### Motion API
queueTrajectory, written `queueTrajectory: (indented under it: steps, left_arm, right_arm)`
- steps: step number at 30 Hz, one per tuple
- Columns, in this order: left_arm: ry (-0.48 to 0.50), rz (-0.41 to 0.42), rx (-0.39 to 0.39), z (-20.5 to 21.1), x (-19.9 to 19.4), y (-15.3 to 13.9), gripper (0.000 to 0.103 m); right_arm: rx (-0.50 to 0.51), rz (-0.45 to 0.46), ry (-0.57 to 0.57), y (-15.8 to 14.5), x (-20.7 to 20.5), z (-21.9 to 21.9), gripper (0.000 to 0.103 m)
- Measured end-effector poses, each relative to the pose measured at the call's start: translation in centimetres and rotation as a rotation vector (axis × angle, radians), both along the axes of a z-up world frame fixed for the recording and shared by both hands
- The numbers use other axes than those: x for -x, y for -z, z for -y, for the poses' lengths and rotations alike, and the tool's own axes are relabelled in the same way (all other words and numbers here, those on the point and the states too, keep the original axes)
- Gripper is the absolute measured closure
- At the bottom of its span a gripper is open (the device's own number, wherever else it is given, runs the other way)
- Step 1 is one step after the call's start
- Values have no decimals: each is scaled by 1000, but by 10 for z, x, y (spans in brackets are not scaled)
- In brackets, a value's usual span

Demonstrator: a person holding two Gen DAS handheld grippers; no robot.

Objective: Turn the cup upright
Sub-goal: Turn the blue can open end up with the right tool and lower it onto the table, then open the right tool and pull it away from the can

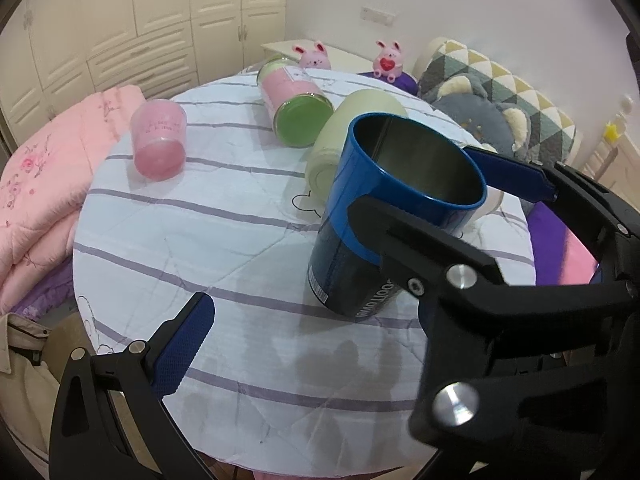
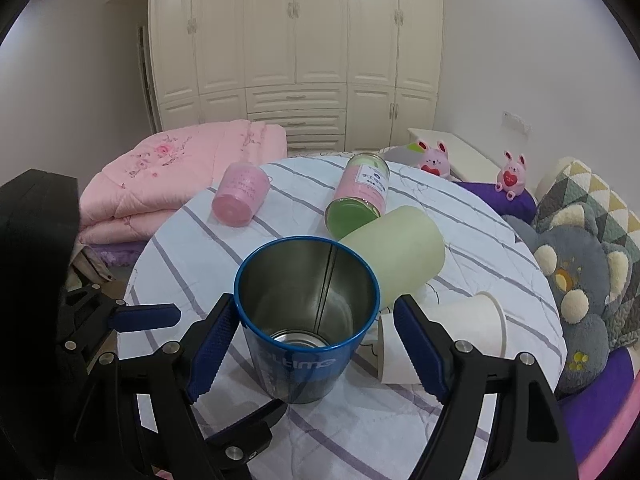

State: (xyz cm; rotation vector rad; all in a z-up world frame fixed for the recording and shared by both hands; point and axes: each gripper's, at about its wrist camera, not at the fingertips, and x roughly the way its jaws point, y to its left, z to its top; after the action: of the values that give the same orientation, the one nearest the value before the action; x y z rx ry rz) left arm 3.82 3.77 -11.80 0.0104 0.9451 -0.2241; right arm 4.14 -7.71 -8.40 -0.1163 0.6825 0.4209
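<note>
Right wrist view: blue cup (image 2: 306,320) stands upright near the bench (image 2: 360,432) front edge, right tongs (image 2: 316,344) spread wide around it, probably just releasing. Left tongs (image 1: 352,264) wide too.

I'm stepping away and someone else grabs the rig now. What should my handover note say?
Right tongs: open, pads either side of the blue cup, gap visible on the right side.
Left tongs: open, holding nothing, low beside the cup.
Blue cup stands mouth up on the striped round table.
Still on their sides: pink cup, green-bottomed jar, pale green cup, white paper cup.
Done: blue cup upright. Left: back the right tongs off; the rest if wanted.
</note>
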Motion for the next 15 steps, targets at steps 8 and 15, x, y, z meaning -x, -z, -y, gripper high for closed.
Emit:
queueTrajectory:
  steps: [8,15]
  left_arm:
    - [5,24,-3,4,8,-9,0]
    - [7,40,-1,8,17,-16,0]
  right_arm:
    - [-39,-4,4,-9,7,11,22]
    - [-53,10,1,-17,16,17,22]
